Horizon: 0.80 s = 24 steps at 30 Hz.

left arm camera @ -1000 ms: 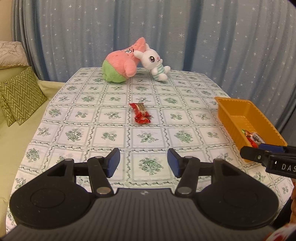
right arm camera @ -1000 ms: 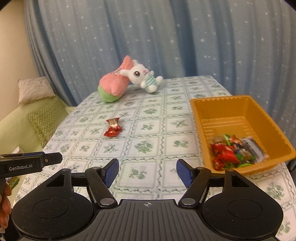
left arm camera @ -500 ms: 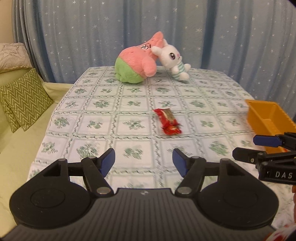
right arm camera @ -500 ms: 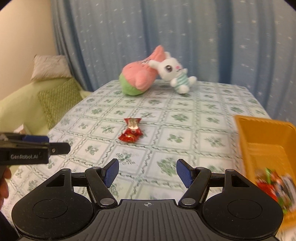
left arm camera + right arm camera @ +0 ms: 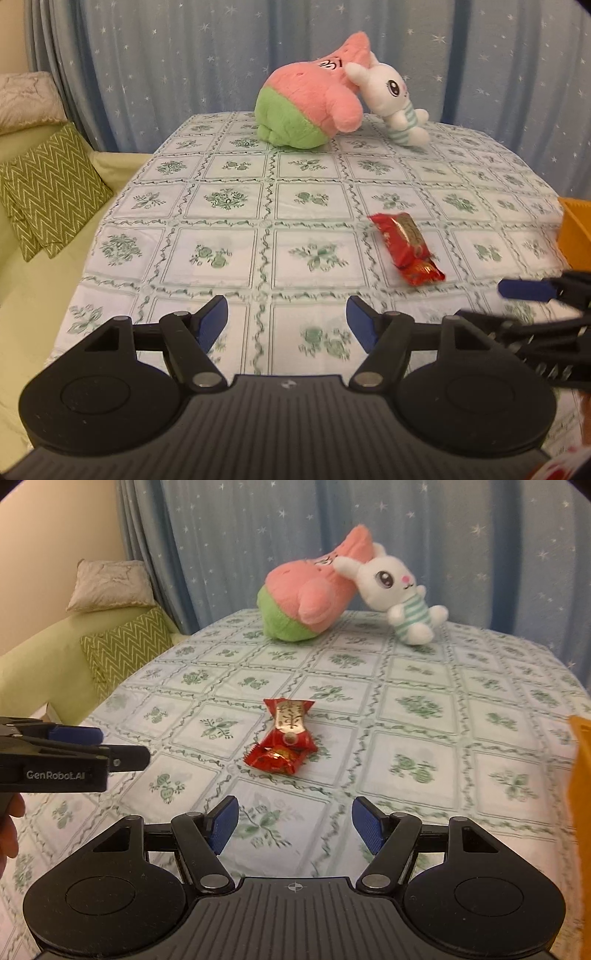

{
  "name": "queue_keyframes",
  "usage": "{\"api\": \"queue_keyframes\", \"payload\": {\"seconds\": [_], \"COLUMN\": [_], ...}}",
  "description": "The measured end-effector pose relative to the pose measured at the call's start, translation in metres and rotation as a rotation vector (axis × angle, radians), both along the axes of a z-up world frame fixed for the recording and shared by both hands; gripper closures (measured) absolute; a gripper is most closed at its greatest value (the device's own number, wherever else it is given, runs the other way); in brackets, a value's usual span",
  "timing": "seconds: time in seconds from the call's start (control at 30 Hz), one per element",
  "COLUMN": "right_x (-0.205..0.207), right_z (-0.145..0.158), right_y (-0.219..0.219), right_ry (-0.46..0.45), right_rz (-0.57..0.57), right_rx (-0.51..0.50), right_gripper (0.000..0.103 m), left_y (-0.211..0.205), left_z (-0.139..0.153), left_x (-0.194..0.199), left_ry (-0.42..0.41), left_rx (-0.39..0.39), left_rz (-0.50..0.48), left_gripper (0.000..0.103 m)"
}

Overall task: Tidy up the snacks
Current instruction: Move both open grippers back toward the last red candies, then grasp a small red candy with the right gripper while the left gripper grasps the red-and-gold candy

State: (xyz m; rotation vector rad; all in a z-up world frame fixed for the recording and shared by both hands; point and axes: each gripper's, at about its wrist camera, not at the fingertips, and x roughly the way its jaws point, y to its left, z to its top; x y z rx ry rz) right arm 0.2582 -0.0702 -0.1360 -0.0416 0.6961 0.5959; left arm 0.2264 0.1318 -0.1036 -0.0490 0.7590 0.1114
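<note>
Two red snack packets lie touching on the patterned tablecloth: a longer one with a gold label (image 5: 290, 716) and a smaller one (image 5: 275, 758) in front of it. They also show in the left wrist view (image 5: 408, 247). My right gripper (image 5: 294, 823) is open and empty, a short way in front of the packets. My left gripper (image 5: 287, 325) is open and empty, left of and nearer than the packets. The orange bin (image 5: 576, 232) shows only as an edge at the right; its edge is also in the right wrist view (image 5: 581, 760).
A pink and green plush (image 5: 306, 594) and a white bunny plush (image 5: 399, 590) lie at the table's far end. A green sofa with a zigzag cushion (image 5: 48, 195) is to the left. Blue star curtains hang behind.
Both grippers swung left and moved closer to the red packets. The orange bin slid almost out of both views. Both grippers stayed open.
</note>
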Motion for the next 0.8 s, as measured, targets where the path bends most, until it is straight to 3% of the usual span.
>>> {"api": "queue_keyframes", "payload": {"seconds": [0.57, 0.63, 0.67, 0.8], "right_x": [0.037, 0.037, 0.037, 0.036], "right_z": [-0.018, -0.018, -0.018, -0.017], "right_y": [0.051, 0.054, 0.055, 0.051], "right_ry": [-0.013, -0.029, -0.036, -0.035], "right_rz": [-0.132, -0.137, -0.134, -0.117], "right_rx": [0.014, -0.011, -0.021, -0.037], "right_gripper": [0.035, 0.045, 0.056, 0.067], "left_y": [0.017, 0.017, 0.016, 0.017], "left_z": [-0.009, -0.009, -0.01, -0.011], "left_x": [0.017, 0.018, 0.018, 0.018], "left_ry": [0.015, 0.018, 0.019, 0.024], "left_rx": [-0.022, -0.023, -0.023, -0.03], "left_rz": [0.036, 0.034, 0.035, 0.039], "left_gripper": [0.034, 0.034, 0.034, 0.034]}}
